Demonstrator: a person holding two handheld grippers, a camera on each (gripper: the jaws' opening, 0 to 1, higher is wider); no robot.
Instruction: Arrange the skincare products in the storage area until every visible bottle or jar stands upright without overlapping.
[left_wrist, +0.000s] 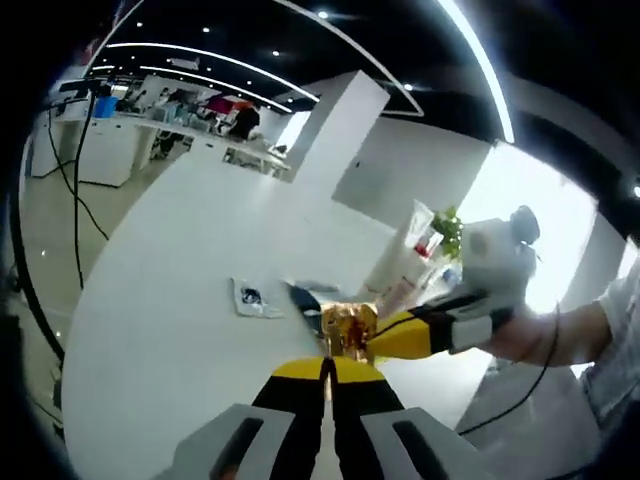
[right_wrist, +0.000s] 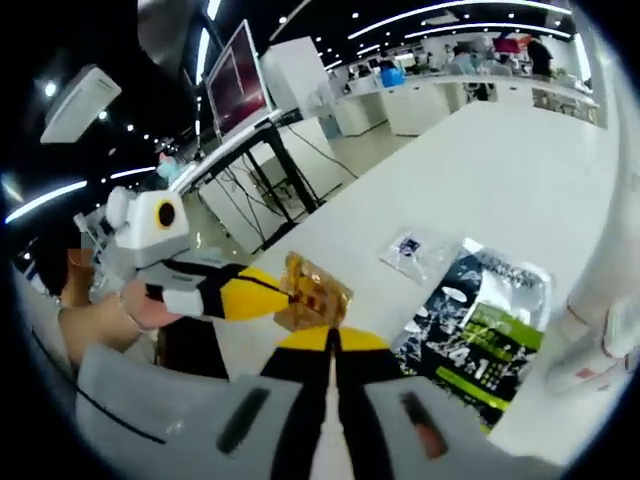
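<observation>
A small amber-gold packet (left_wrist: 346, 330) (right_wrist: 316, 290) hangs above the white table between both grippers. My left gripper (left_wrist: 327, 364) has its yellow jaws pressed together on the packet's near edge. In the right gripper view it (right_wrist: 285, 290) comes in from the left, held by a hand. My right gripper (right_wrist: 331, 338) is shut on the packet's lower edge, and in the left gripper view it (left_wrist: 378, 338) reaches in from the right. A white tube (left_wrist: 405, 262) (right_wrist: 600, 330) with a red label lies on the table. A black-and-green sachet pack (right_wrist: 482, 322) (left_wrist: 304, 299) lies flat beside it.
A small clear sachet (left_wrist: 254, 297) (right_wrist: 414, 248) lies on the white table (left_wrist: 190, 290) (right_wrist: 500, 160). A green sprig (left_wrist: 447, 228) shows behind the tube. A monitor on a stand (right_wrist: 238, 78) is past the table's edge, with desks and people far back.
</observation>
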